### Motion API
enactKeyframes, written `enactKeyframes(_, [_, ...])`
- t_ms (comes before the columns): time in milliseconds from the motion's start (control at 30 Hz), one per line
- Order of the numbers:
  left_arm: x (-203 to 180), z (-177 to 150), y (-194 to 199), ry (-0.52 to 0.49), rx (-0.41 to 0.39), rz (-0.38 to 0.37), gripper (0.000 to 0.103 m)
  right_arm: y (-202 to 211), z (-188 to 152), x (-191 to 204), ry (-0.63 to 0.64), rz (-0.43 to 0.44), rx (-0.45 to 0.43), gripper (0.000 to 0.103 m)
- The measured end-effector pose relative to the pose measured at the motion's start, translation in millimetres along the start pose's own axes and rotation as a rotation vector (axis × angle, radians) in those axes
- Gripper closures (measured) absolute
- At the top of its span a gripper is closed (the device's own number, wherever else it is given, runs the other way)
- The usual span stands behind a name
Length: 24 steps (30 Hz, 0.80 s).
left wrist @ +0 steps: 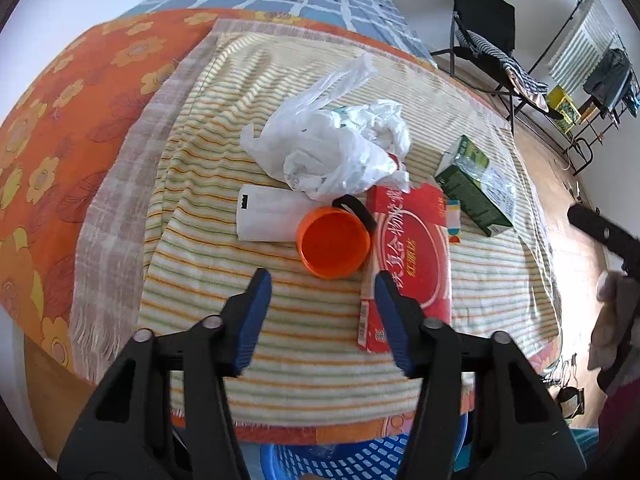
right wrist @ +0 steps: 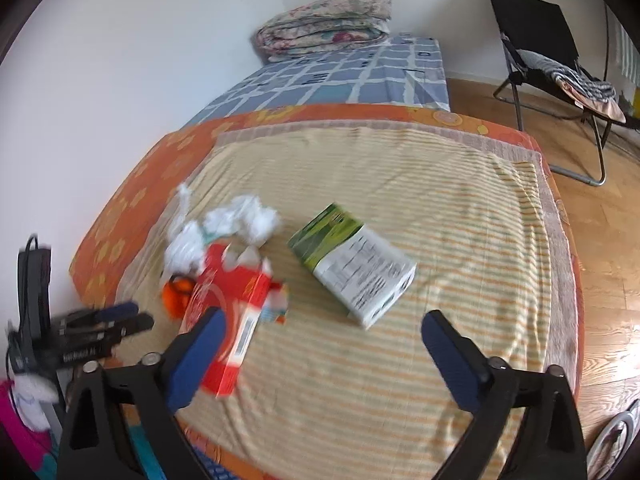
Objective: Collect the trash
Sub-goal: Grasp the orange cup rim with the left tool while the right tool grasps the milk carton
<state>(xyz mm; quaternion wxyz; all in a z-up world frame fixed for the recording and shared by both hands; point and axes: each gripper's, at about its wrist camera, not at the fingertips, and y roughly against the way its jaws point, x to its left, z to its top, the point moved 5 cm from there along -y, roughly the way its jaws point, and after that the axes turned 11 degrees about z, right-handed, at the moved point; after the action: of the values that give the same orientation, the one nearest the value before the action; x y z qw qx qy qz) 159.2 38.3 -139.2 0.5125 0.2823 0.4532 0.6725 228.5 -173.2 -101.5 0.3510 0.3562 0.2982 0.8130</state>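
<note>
Trash lay on the striped yellow towel (left wrist: pixel 320 360) over the bed. Nearest: small orange plastic cup (left wrist: pixel 333 242), mouth up, just ahead of the left hand-held gripper (left wrist: pixel 323 280), which hung open & empty. Flat red cardboard box (left wrist: pixel 408 256) touched the cup's right side, long axis running away from it. Right hand-held gripper (right wrist: pixel 322 324) was wide open, empty, w/ the green-white carton (right wrist: pixel 352 258) ahead, angled. Farthest: crumpled white plastic bag (left wrist: pixel 332 148).
</note>
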Motion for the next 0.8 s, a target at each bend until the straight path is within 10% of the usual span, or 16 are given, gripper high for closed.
enactKeyframes(800, [-4,16,-51,0.020,0.087,-0.002,0.091,-75,37,-42,-0.003,-0.001,0.062,0.003])
